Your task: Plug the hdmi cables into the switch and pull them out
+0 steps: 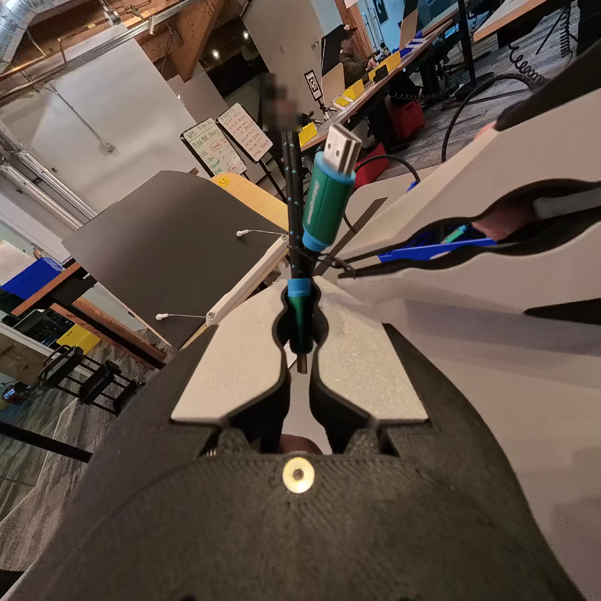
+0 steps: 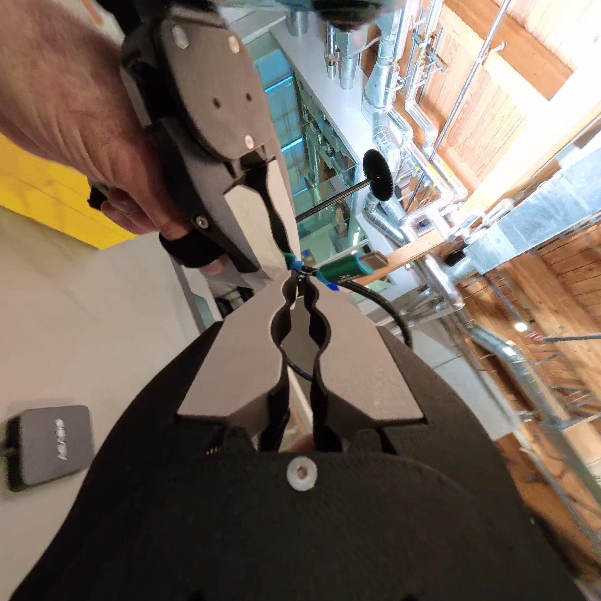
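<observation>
Left gripper [image 1: 300, 312] fingers clamp one green plug [image 1: 300, 320]; right gripper [image 2: 300, 286] fingers pinch the twist tie [image 1: 328, 260] mid-frame. A hard tug could yank the plug free.

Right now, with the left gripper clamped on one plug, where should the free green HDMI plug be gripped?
On the free green HDMI plug, grip the flat sides of its green shell, between the blue collars. Come from the right, across its length: its metal tip points up and away and must stay bare. The left gripper holds the other plug just below it.
</observation>
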`<act>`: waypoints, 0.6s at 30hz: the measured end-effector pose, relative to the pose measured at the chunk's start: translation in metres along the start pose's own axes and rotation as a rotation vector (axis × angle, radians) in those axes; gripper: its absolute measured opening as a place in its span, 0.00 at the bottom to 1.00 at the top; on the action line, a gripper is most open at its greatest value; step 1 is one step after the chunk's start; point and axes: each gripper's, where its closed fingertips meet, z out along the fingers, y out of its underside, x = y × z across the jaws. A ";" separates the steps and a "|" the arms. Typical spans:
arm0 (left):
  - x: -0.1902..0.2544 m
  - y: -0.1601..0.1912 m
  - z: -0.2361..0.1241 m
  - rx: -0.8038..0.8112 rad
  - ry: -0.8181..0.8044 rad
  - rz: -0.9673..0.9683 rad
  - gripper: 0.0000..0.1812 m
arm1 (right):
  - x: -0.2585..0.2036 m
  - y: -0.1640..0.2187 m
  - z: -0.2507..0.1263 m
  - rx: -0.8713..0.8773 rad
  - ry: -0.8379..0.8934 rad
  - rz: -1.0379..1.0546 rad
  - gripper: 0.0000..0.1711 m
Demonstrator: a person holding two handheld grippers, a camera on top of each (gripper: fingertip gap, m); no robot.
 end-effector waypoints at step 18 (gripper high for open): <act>-0.022 0.001 -0.003 0.029 -0.148 -0.015 0.03 | 0.000 -0.022 0.008 0.453 -0.524 1.986 0.00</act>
